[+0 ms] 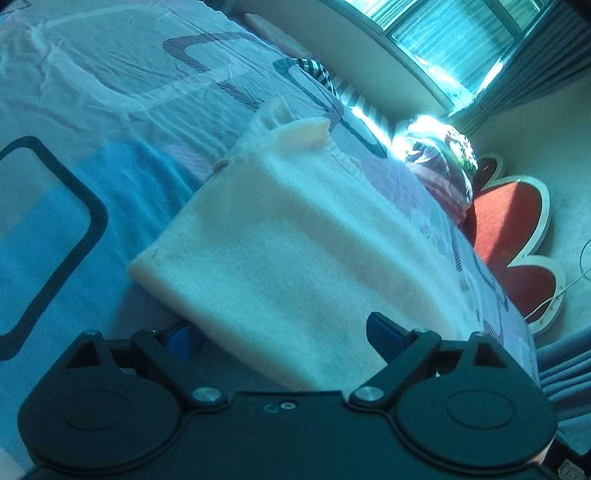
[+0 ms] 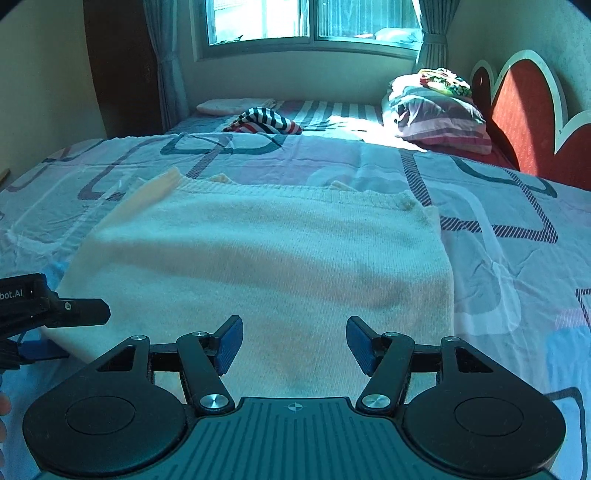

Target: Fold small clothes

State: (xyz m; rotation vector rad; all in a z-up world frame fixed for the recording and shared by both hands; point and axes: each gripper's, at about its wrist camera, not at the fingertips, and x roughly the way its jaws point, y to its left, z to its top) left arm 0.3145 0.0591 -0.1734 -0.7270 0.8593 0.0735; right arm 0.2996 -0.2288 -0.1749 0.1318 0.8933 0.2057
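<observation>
Hovering low over the near edge of the sweater [image 2: 266,251], the right gripper [image 2: 294,345] points level across the bed [image 2: 498,206] toward the window [image 2: 310,18]. Its fingers [image 2: 231,341] are spread wide with nothing between them, knit visible in the gap.

Left gripper [image 1: 280,338] sits at the sweater's near-left corner, view rolled so the bed runs diagonally. Fingers wide apart; the left pad [image 1: 179,341] is partly tucked under the sweater's edge, the right pad [image 1: 384,332] lies over the knit. Hem passes between them, not pinched. In the right wrist view the same gripper [image 2: 55,332] enters from the left edge, one black finger above the cloth and a blue pad below it.

Sweater is cream knit, spread flat on the patterned bedsheet, ribbed edge at the far side. Beyond it: striped garment [image 2: 262,123], pillows [image 2: 436,107] stacked against the red headboard [image 2: 517,110].
</observation>
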